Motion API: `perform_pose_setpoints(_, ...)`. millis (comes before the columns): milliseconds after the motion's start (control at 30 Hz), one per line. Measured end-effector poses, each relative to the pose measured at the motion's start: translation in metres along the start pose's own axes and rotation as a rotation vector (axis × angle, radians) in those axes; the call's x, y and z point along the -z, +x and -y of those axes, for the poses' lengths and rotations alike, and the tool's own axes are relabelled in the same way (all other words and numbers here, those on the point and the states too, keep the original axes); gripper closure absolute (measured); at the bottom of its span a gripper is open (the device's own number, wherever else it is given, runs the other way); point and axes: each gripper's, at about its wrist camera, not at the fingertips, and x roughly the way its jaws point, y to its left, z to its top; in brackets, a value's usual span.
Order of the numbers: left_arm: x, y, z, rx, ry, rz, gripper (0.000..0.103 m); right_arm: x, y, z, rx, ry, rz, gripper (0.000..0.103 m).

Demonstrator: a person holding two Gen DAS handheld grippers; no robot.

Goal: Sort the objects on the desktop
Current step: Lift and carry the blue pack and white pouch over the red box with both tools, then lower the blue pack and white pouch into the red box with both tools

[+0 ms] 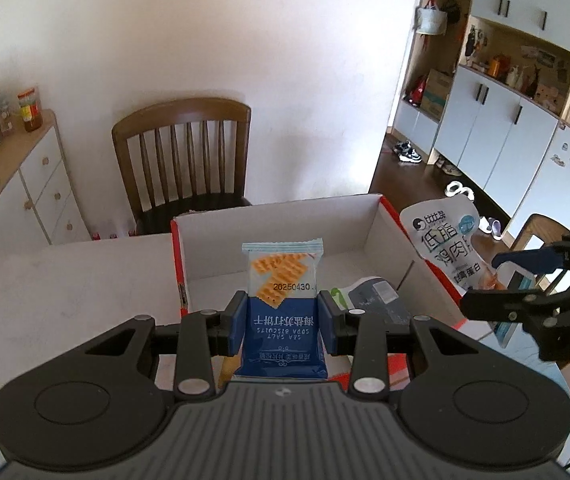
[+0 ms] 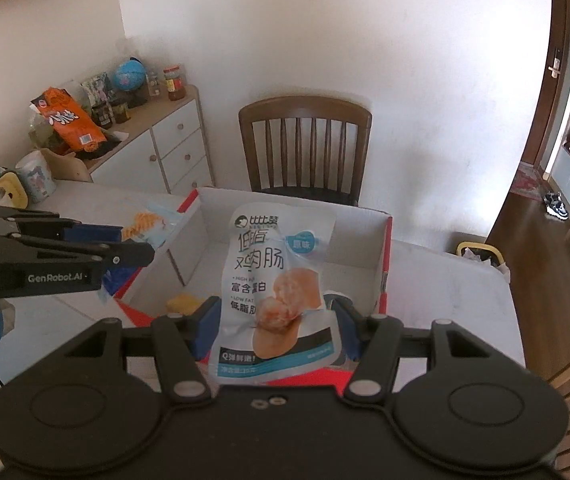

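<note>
Bright, soft daylight, probably from the right. Strong fisheye bend, dark corners. Slightly hazy, washed-out wall [image 1: 205, 40]

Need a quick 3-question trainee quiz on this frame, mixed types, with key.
1. True or false: the left gripper is shut on the cracker pack.
2. What does the right gripper hold? A) glass jar B) sausage pouch C) globe
3. Fill in: both packs are held above the open white ____ with red edges.

Key: 1 true; 2 B; 3 box.
</note>
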Motion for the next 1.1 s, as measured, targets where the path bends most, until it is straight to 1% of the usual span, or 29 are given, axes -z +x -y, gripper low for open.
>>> perform_pose_setpoints(233, -0.007, 0.030, 0.002, -0.036, 0.015, -0.032, 0.068, -0.009, 0.032, 0.002, 0.013, 0.001, -0.021, 0.043)
perform_pose_setpoints(433, -0.010, 0.055, -0.002, -0.050, 0.019, -0.065, 0.068, -0.009, 0.060, -0.001, 0.028, -0.032, -0.071, 0.043)
perform_pose_setpoints(533, -0.012, 0.067, -0.006, -0.055, 0.010, -0.082, 0.068, -0.010, 0.073, 0.000, 0.039, -0.024, -0.094, 0.043)
perform_pose_setpoints(900, -0.017, 0.103, -0.018, -0.063, -0.007, -0.147, 0.068, -0.003, 0.101, 0.007, 0.046, 0.017, -0.141, 0.043)
perform_pose_setpoints(1000, -0.017, 0.112, -0.017, -0.050, 0.013, -0.160, 0.068, -0.003, 0.108, 0.005, 0.045, 0.021, -0.153, 0.043)
perform_pose_setpoints(1100, -0.015, 0.119, -0.014, -0.061, 0.039, -0.172, 0.068, -0.002, 0.116, 0.003, 0.050, 0.015, -0.164, 0.043)
